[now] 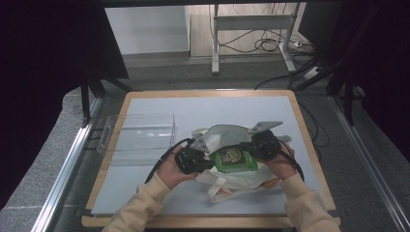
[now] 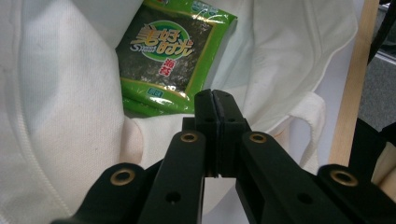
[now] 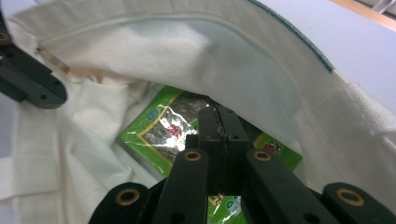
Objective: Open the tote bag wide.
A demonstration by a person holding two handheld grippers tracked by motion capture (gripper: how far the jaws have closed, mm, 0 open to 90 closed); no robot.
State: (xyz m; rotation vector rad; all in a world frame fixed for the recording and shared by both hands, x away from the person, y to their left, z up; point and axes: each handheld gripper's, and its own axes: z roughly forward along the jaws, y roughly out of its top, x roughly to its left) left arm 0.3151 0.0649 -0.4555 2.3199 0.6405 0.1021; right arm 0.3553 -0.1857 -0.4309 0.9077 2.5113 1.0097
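A white cloth bag (image 1: 227,180) lies on the table with its mouth held up in an arch (image 1: 225,133). Inside lies a green seaweed snack packet (image 1: 234,158), also seen in the left gripper view (image 2: 163,56) and under the jaws in the right gripper view (image 3: 156,133). My left gripper (image 1: 205,153) is shut at the bag's left rim, its jaws pressed together over the cloth (image 2: 212,100). My right gripper (image 1: 254,145) reaches in under the raised layer, shut (image 3: 217,114), just above the packet. The other gripper (image 3: 25,81) pinches the rim at the far left of that view.
A clear plastic bin (image 1: 138,131) stands at the table's left edge. The pale mat (image 1: 193,104) has free room behind the bag, bordered by a wooden edge (image 1: 309,140). Bag handles (image 1: 217,188) trail toward the front. Cables and a stand lie on the floor beyond.
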